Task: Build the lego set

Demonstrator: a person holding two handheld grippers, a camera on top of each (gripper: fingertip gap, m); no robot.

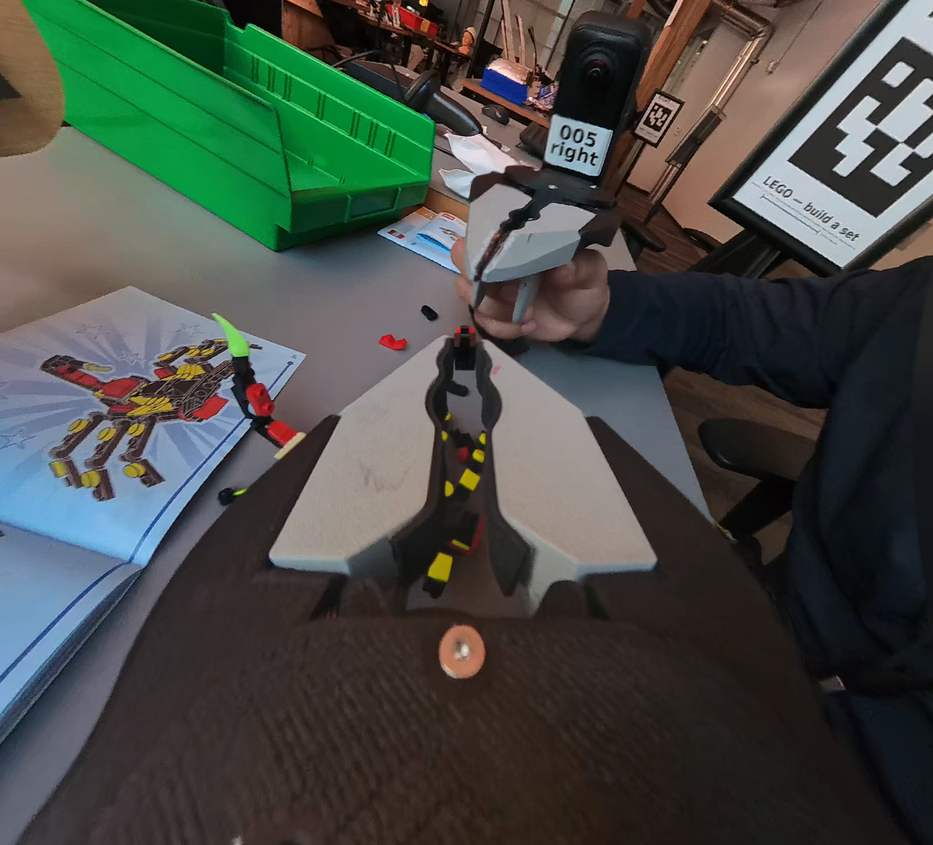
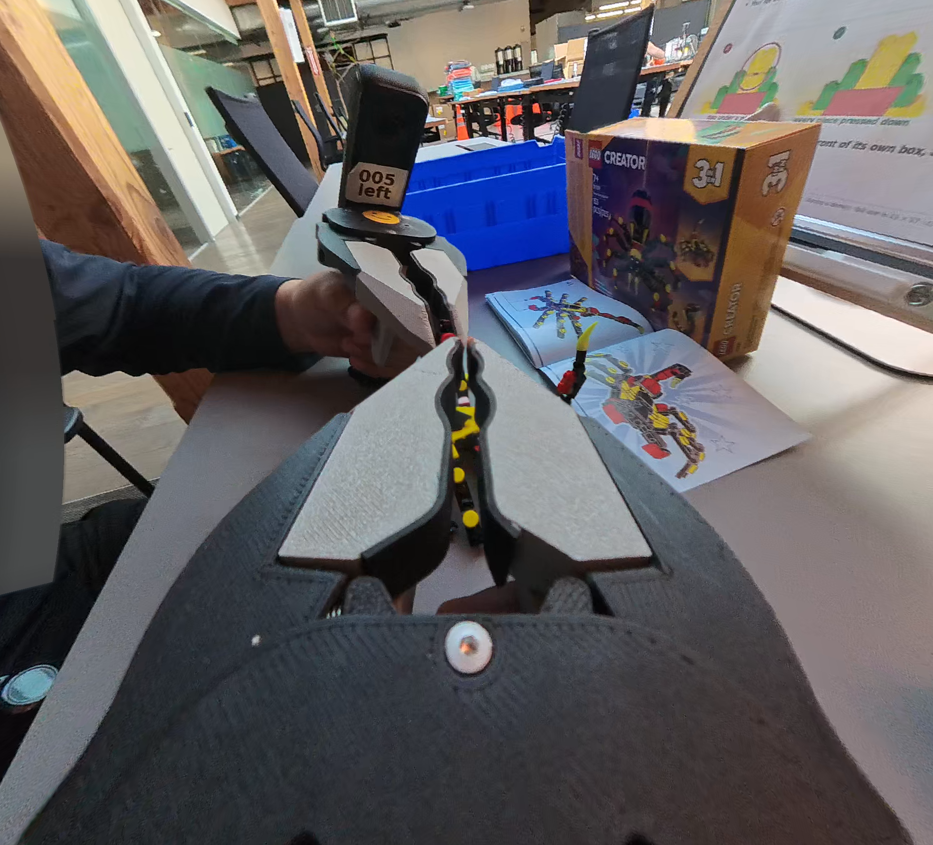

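The left gripper (image 1: 462, 351) is clamping a small black and red piece at its fingertips, with the black, yellow and red lego model (image 1: 457, 492) showing through the narrow gap between its fingers, just above the grey surface (image 1: 328, 285). The right gripper (image 2: 464, 348) is meeting it tip to tip from the opposite side; its fingers are drawn almost together, and the same model (image 2: 463, 437) is showing in the slit between them, though whether they are pinching it cannot be told. A person's hand (image 1: 550, 301) is gripping the right gripper's handle. Beside the left gripper, a loose tail section (image 1: 250, 386) with a lime-green stinger is lying at the edge of the open instruction booklet (image 1: 116, 422). A small red piece (image 1: 393, 342) and a small black piece (image 1: 429, 312) are lying apart on the surface nearby. A green bin (image 1: 212, 114) is sitting farther back, and the set's box (image 2: 686, 230) is standing behind the booklet, next to a blue bin (image 2: 484, 210).
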